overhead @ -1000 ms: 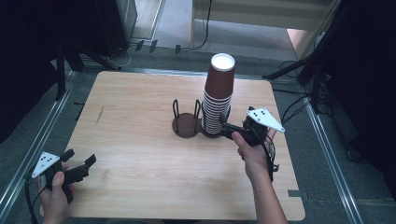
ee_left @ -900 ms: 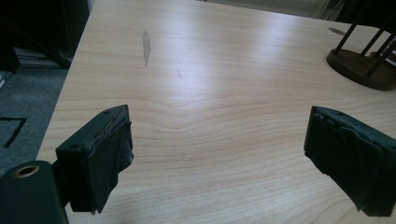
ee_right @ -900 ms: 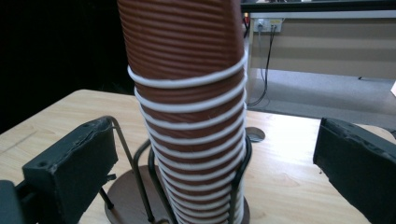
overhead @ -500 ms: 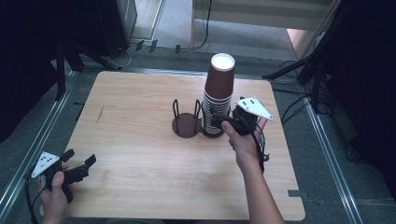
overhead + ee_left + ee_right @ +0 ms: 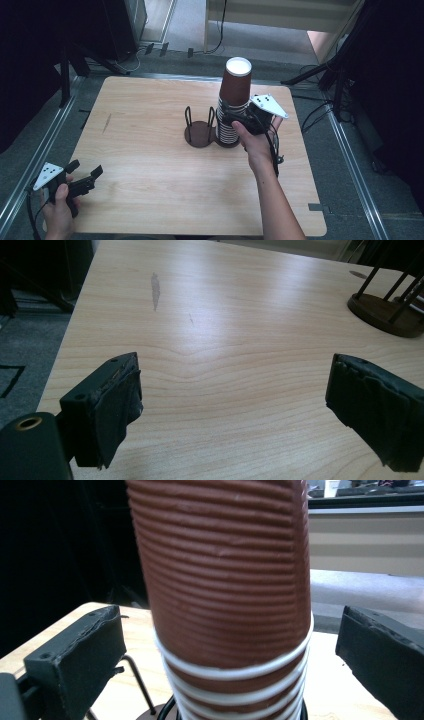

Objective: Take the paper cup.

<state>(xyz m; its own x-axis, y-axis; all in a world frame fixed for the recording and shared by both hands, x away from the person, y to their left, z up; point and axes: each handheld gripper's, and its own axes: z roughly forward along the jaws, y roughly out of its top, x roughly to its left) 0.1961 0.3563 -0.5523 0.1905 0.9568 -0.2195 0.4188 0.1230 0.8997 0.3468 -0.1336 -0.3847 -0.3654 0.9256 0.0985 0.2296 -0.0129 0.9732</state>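
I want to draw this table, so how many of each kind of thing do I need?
Stack of ribbed brown paper cups: 1
Dark round wire-post holders: 2
Black two-jaw grippers: 2, left, right
Total: 5

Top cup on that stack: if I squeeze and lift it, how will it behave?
The top cup is ribbed paper, so it probably grips well but may dent under a hard squeeze. It looks light. Nested in the tall stack, it may drag the next cup up or tilt the stack. The right gripper straddles it, jaws open.

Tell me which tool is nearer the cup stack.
Right. The right tool is at the cup stack, jaws open either side; the left tool sits far off at the table's near-left corner.
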